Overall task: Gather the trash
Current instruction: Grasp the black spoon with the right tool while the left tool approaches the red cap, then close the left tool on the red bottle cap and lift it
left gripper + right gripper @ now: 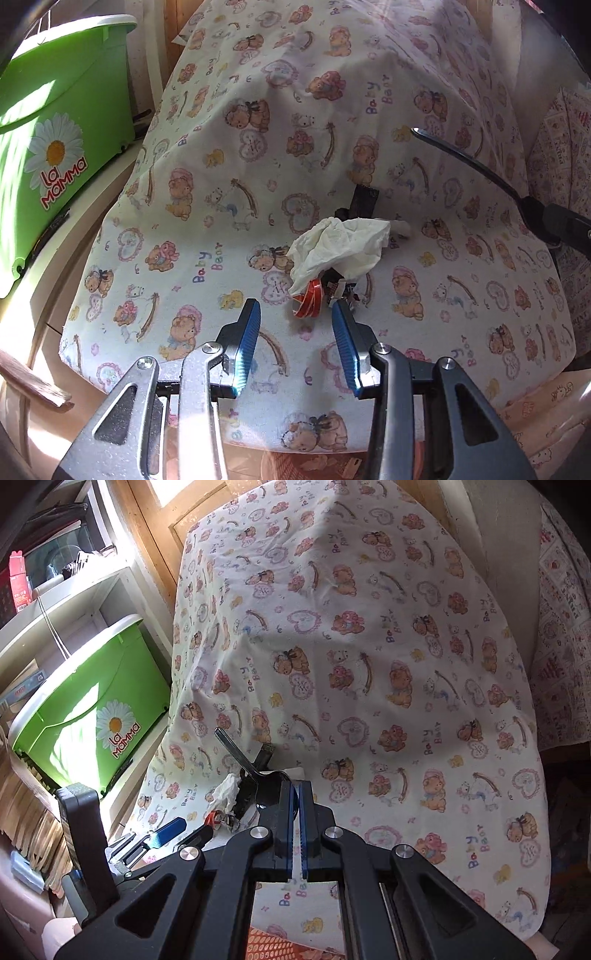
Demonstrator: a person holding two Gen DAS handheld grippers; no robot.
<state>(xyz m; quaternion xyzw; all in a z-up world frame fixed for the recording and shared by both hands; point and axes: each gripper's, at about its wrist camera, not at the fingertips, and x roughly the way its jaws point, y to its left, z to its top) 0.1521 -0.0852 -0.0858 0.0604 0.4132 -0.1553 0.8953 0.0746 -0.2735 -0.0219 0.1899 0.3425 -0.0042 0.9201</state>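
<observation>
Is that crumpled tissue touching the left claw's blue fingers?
Apart. In the left wrist view the tissue lies beyond the left gripper; bare cloth shows between it and the blue fingers. The wrappers under it sit nearer the tips.

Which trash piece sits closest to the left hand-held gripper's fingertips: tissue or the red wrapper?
The red wrapper. It lies just ahead of the left hand-held gripper, nearly between its fingertips; the crumpled white tissue sits beyond it.
</observation>
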